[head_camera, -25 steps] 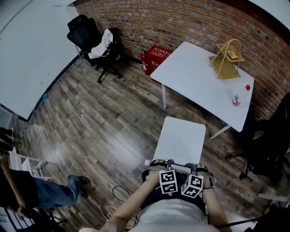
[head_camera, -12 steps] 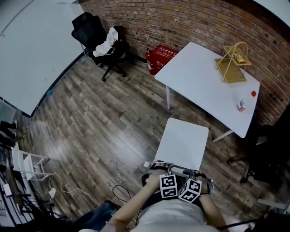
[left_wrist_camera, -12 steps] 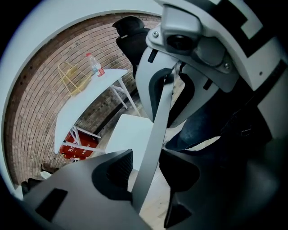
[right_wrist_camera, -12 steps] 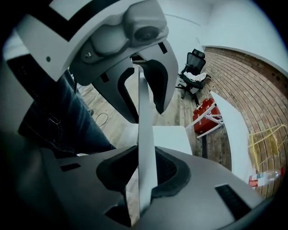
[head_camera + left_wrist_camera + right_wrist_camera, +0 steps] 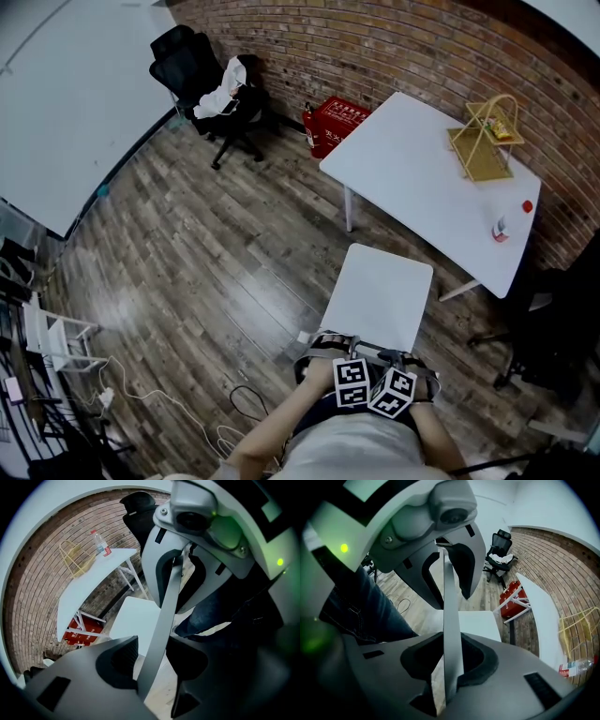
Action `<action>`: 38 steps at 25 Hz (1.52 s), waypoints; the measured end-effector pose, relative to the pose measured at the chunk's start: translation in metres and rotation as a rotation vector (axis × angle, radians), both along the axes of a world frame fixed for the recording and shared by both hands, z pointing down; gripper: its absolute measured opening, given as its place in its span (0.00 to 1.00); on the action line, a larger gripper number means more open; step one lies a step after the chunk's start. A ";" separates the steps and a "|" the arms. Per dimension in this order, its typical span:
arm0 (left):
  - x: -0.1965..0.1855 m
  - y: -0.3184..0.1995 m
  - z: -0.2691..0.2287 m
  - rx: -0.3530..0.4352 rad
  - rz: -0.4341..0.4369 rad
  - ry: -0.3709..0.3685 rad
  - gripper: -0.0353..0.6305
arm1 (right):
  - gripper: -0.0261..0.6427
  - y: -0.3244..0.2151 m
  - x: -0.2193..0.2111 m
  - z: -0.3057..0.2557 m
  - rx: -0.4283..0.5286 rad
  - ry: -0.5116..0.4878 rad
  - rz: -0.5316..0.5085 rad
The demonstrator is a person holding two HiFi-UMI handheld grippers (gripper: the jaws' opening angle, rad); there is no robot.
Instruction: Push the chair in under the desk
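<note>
Chair (image 5: 380, 292): white, stands on the wooden floor (image 5: 206, 262) with its seat towards the table, near the front edge but not yet under it
Table (image 5: 412, 178): white, set by the brick wall; carries a wire basket (image 5: 485, 139) and a bottle (image 5: 501, 228) on its far half, well apart from the chair
Left gripper (image 5: 152, 638): just been closing; clamped on the top edge of the backrest (image 5: 161, 616), seen as a grey strip between the jaws
Right gripper (image 5: 452, 634): likewise just been closing; clamped on the same top edge, just beside the left gripper, strip pinched close on both sides
Step in hand: hold taken on the backrest, push towards the table apparently about to start
Handling: looks light and stiff, a thin hard shell; probably slides readily on smooth boards and swings off line under an uneven push; smooth edge may slip in the jaws
Where to hold: top edge of the backrest near its middle, both grippers side by side, pushing level rather than downward to avoid tipping
Watch for: near table leg (image 5: 349, 211) and the red crate (image 5: 339, 124) beyond it on the left; needs a straight run between the legs
</note>
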State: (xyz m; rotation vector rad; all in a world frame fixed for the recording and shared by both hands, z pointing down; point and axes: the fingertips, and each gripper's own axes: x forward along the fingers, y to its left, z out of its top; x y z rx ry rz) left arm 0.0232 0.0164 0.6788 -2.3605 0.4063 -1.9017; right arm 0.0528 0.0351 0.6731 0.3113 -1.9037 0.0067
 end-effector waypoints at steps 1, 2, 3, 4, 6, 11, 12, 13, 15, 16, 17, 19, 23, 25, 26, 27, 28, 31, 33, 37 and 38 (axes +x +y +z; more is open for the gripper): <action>0.000 -0.005 0.000 0.003 -0.001 -0.005 0.35 | 0.17 -0.005 0.000 0.000 0.000 -0.001 0.001; 0.001 -0.011 0.000 0.008 -0.002 -0.007 0.35 | 0.17 -0.010 0.001 0.000 0.001 -0.002 0.000; 0.003 -0.017 0.000 0.012 -0.002 -0.006 0.35 | 0.17 -0.016 0.003 0.000 0.005 -0.002 0.000; 0.005 -0.023 0.000 0.016 -0.001 -0.004 0.35 | 0.17 -0.022 0.004 0.000 0.008 -0.002 -0.001; 0.007 -0.034 -0.001 0.021 0.002 0.001 0.35 | 0.17 -0.034 0.007 0.000 0.014 -0.001 0.000; 0.015 -0.062 -0.001 0.021 0.004 0.004 0.35 | 0.17 -0.061 0.013 0.000 0.010 -0.013 0.003; 0.017 -0.067 -0.001 0.020 0.002 0.006 0.35 | 0.17 -0.066 0.015 0.000 0.011 -0.012 -0.001; 0.019 -0.072 -0.002 0.020 0.001 0.008 0.35 | 0.17 -0.072 0.017 -0.002 0.015 -0.012 -0.005; 0.022 -0.081 -0.002 0.023 0.001 0.012 0.35 | 0.17 -0.082 0.019 -0.004 0.020 -0.012 -0.011; 0.023 -0.086 -0.002 0.027 0.001 0.013 0.35 | 0.17 -0.087 0.021 -0.003 0.022 -0.008 -0.012; 0.024 -0.092 -0.003 0.029 0.002 0.014 0.35 | 0.17 -0.093 0.023 -0.002 0.025 -0.003 -0.011; 0.025 -0.100 -0.003 0.028 0.004 0.015 0.35 | 0.17 -0.102 0.026 -0.001 0.025 0.002 -0.011; 0.023 -0.116 -0.004 0.022 0.011 0.016 0.35 | 0.17 -0.116 0.022 -0.003 0.018 -0.004 -0.002; 0.021 -0.126 -0.003 0.014 0.011 0.013 0.35 | 0.17 -0.126 0.021 -0.002 0.019 -0.005 0.004; 0.019 -0.131 -0.003 0.011 0.011 0.011 0.35 | 0.17 -0.130 0.019 -0.001 0.019 -0.004 0.008; 0.017 -0.135 -0.002 0.009 0.012 0.008 0.35 | 0.17 -0.134 0.018 0.000 0.018 -0.004 0.012; 0.015 -0.138 -0.002 0.010 0.015 0.005 0.35 | 0.17 -0.137 0.016 0.001 0.018 -0.004 0.017; 0.010 -0.150 -0.002 0.016 0.032 0.007 0.35 | 0.17 -0.148 0.011 0.000 0.020 -0.008 0.025; 0.007 -0.159 -0.003 0.013 0.042 0.009 0.35 | 0.17 -0.157 0.006 0.000 0.022 -0.011 0.029; 0.002 -0.179 0.000 0.001 0.068 0.010 0.35 | 0.17 -0.176 0.001 0.001 0.015 -0.016 0.051; 0.001 -0.185 0.000 0.003 0.074 0.012 0.35 | 0.17 -0.182 0.000 0.002 0.016 -0.014 0.057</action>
